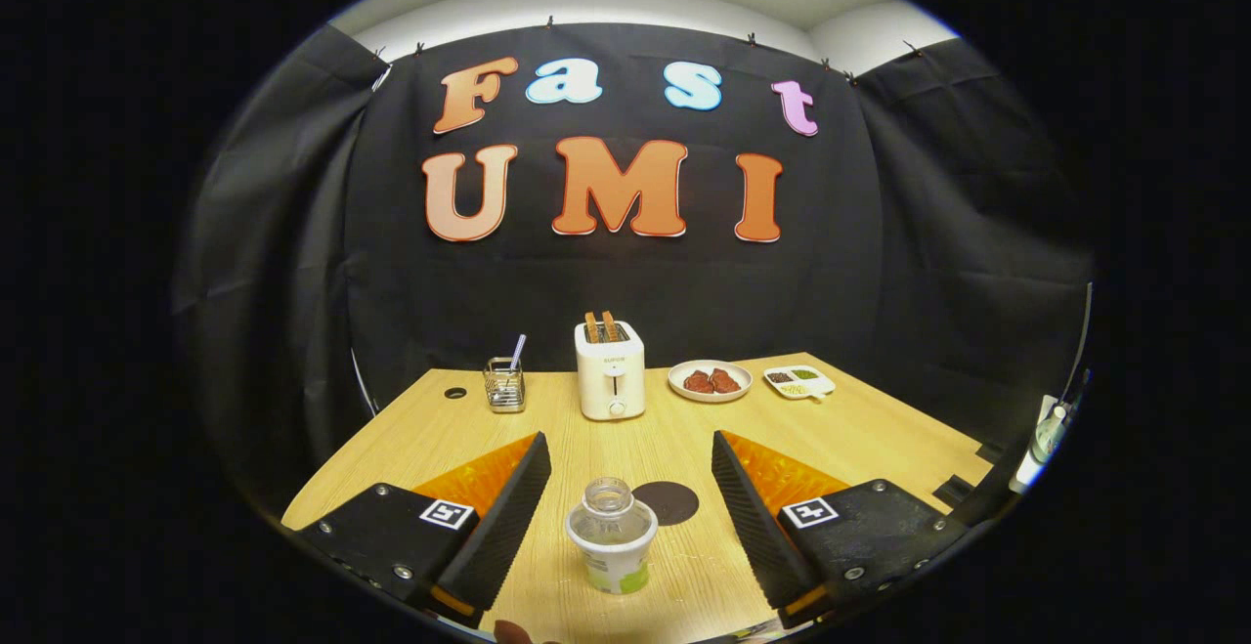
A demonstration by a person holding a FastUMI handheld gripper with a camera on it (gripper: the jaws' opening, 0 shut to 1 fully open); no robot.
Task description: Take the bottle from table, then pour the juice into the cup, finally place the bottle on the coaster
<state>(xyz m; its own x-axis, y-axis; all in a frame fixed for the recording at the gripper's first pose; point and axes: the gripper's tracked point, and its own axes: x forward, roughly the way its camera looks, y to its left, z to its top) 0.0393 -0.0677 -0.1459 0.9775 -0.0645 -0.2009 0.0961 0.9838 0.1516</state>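
Jaws spread wide, empty, flanking the uncapped bottle point(611, 535) on the bench point(880, 419). Likely light, slick plastic; grip mid-body, below the neck.

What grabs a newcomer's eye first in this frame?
The clear bottle, uncapped, stands upright on the table between the open fingers, untouched. Just beyond it, slightly right, lies the dark round coaster. At the far edge a white toaster holds two slices of toast.

Cup point(612, 551) hides bottle's point(608, 497) lower body, condiment tray point(798, 382) contents too small
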